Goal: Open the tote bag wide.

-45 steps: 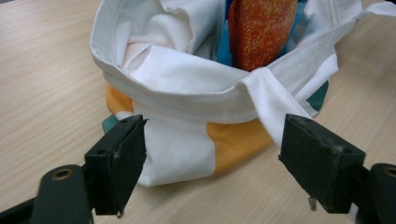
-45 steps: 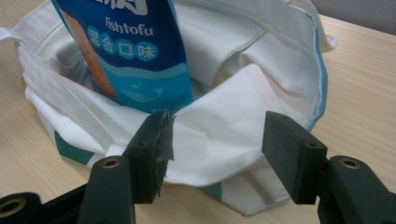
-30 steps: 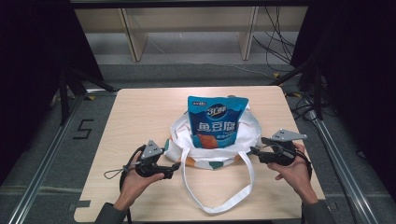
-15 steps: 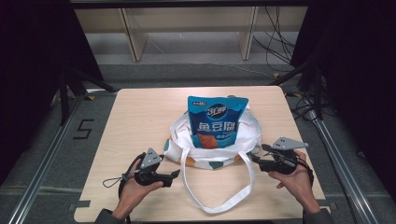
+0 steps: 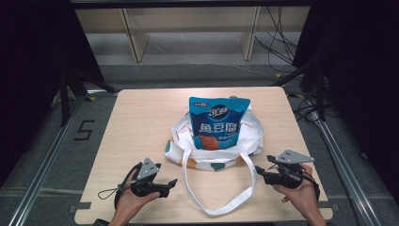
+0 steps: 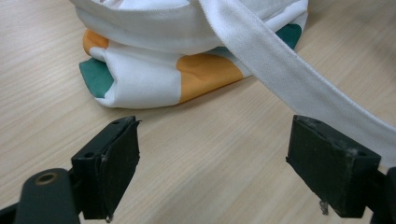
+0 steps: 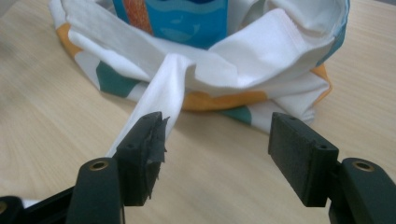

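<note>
In the bag (image 5: 214, 153), half-hidden blue pouch (image 5: 217, 123)

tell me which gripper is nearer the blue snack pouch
Right. The right gripper sits just off the bag's near right corner, below the pouch. The left gripper lies farther out, near the table's front edge, left of the strap loop.

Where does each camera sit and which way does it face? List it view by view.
High view: above the person's side, looking forward and down on the light wooden table; both hands with the left gripper and right gripper.
Left gripper view: rides on the left gripper, looking between its open black jaws.
Right gripper view: rides on the right gripper, facing the blue snack pouch; open jaws.
Shared: the white cloth tote bag with orange and green patches and its white strap.
</note>
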Demonstrator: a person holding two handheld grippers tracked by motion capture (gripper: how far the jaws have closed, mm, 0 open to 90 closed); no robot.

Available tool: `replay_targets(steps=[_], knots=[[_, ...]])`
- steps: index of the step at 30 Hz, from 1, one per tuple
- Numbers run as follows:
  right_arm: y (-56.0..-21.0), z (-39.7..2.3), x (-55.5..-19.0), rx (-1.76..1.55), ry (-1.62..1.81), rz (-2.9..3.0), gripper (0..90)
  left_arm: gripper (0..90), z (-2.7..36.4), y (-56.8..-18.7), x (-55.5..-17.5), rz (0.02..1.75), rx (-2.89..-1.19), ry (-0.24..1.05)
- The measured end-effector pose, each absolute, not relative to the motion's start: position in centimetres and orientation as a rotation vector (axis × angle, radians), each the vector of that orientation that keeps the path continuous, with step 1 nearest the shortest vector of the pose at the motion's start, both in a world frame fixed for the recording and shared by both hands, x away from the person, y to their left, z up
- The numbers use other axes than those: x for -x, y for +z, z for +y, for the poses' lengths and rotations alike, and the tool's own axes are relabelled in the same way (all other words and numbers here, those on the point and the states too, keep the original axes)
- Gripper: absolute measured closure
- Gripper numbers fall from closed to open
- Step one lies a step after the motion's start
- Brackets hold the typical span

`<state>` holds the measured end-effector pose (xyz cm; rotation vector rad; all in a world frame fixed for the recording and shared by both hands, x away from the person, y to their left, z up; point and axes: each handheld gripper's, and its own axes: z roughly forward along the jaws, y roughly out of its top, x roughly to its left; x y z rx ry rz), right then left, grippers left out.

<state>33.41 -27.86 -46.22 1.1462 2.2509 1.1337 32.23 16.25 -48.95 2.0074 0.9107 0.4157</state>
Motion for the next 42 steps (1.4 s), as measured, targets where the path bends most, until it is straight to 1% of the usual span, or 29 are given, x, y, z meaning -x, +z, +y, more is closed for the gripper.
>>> replay_targets(steps=[1,3,6,7,9,10,12,13,14,15,19,21,24,25,27,28,33,42], knots=[[-46.3,-28.1,-33.3,-1.120,1.136,2.239,36.4,16.0,16.5,-49.1,-32.0,0.904,-2.020,0.433],[-46.4,-28.1,-32.6,-1.152,1.147,2.240,36.2,16.0,16.5,-49.2,-31.6,0.926,-2.016,0.428],[-46.4,-28.5,-32.3,-1.108,1.155,2.241,36.0,16.0,16.5,-49.3,-31.3,0.923,-2.012,0.421],[-46.5,-28.5,-31.8,-1.148,1.156,2.224,35.8,16.0,16.5,-49.3,-31.2,0.916,-2.011,0.426],[-46.9,-29.0,-31.2,-1.128,1.160,2.241,34.7,15.6,16.4,-49.5,-30.8,0.937,-1.994,0.402],[-47.1,-29.0,-30.7,-1.169,1.152,2.238,33.6,15.6,16.3,-49.7,-30.4,0.934,-2.002,0.397],[-47.6,-29.3,-30.4,-1.156,1.141,2.256,31.5,15.6,16.1,-49.8,-30.0,0.922,-2.008,0.395],[-47.8,-29.1,-30.0,-1.207,1.136,2.243,30.9,15.6,16.1,-49.8,-30.0,0.922,-2.008,0.395],[-48.0,-29.3,-29.9,-1.170,1.126,2.255,30.3,15.5,16.1,-49.8,-29.8,0.908,-2.038,0.400],[-48.2,-29.3,-29.7,-1.187,1.120,2.258,29.6,15.5,15.9,-49.9,-29.6,0.922,-2.021,0.398],[-48.4,-29.0,-28.6,-1.220,1.119,2.265,29.1,15.5,15.8,-50.0,-29.2,0.918,-2.027,0.396],[-48.5,-29.0,-28.3,-1.182,1.090,2.294,29.0,15.5,15.7,-50.1,-28.7,0.893,-2.073,0.401],[-48.7,-28.9,-28.1,-1.167,1.071,2.310,29.0,15.5,15.4,-50.3,-28.5,0.895,-2.059,0.393],[-48.8,-28.7,-27.8,-1.179,1.076,2.312,29.0,15.5,15.4,-50.3,-28.3,0.873,-2.097,0.388],[-48.9,-28.8,-27.6,-1.176,1.075,2.324,29.0,15.5,15.3,-50.3,-28.2,0.864,-2.110,0.407],[-48.9,-28.8,-27.5,-1.167,1.058,2.319,29.0,15.5,15.5,-50.2,-28.3,0.831,-2.134,0.416],[-49.0,-28.9,-27.4,-1.152,1.034,2.330,28.8,15.5,15.4,-50.4,-28.3,0.881,-2.101,0.395],[-49.1,-28.9,-27.4,-1.172,1.037,2.339,28.6,15.5,15.4,-50.4,-28.4,0.871,-2.117,0.404]])
